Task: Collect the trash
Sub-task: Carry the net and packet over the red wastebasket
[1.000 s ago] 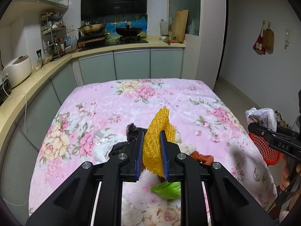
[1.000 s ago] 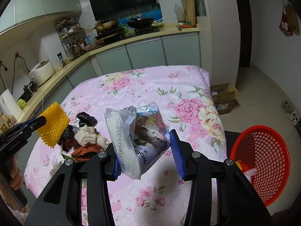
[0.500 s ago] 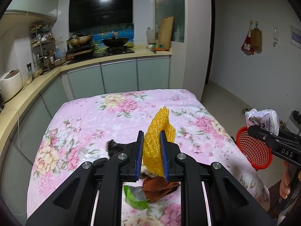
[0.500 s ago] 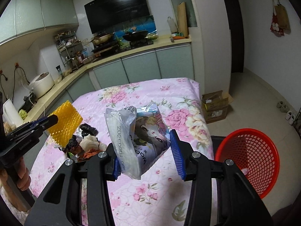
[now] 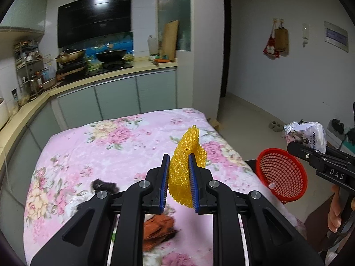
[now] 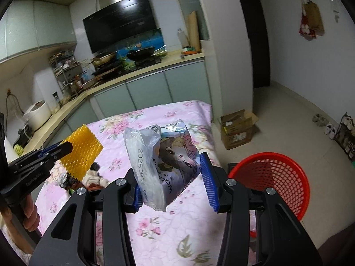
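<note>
1. Left wrist view: the left gripper point(image 5: 178, 185), held level above the floral tablecloth point(image 5: 124, 146), has its jaws closed on a yellow foam net point(image 5: 185, 166) that stands upright between the blue pads. Scraps point(image 5: 158, 227) lie on the cloth below. To drop the net cleanly, it likely must travel right until fully over the red basket point(image 5: 280, 175) beside the table before opening.

2. Right wrist view: the right gripper point(image 6: 174, 184), angled slightly downward, holds a printed plastic wrapper point(image 6: 164, 164) pinched between widely spaced jaws, near the basket point(image 6: 269, 177). Judged best: centre it above the rim, then release.
</note>
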Tool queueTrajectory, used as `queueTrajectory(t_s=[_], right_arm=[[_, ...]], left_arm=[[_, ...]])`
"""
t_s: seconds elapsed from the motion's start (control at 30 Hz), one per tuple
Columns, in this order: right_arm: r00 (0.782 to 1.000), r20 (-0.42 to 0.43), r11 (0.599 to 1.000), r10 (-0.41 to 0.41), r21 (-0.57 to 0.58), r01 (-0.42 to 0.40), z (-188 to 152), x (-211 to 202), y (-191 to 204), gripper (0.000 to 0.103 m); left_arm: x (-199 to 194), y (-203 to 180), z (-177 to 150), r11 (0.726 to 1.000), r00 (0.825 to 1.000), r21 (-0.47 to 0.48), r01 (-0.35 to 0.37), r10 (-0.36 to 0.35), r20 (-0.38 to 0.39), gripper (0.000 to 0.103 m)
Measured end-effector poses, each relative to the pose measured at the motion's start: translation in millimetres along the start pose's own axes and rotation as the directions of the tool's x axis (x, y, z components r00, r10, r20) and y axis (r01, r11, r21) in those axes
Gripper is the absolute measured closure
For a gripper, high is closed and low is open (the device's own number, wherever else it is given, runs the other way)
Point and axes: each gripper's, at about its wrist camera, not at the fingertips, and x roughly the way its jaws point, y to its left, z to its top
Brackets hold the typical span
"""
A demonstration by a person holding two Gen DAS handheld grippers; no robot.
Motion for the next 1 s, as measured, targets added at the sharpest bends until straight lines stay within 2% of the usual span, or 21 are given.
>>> queueTrajectory(t_s=[0.5, 1.0], right_arm=[[0.993, 0.017, 0.989, -0.121, 0.091, 0.119, 0, -10, -49, 0.060], [0.969, -0.011, 0.953, -0.248, 0.178, 0.246, -11, -16, -103, 0.060]], left_arm=[[31, -64, 12, 0.988, 0.991, 0.083, 0.132, -0.131, -0.027, 0.086], [73, -137, 13, 0.947, 0.959, 0.165, 0.275, -0.260, -0.111, 0.086]])
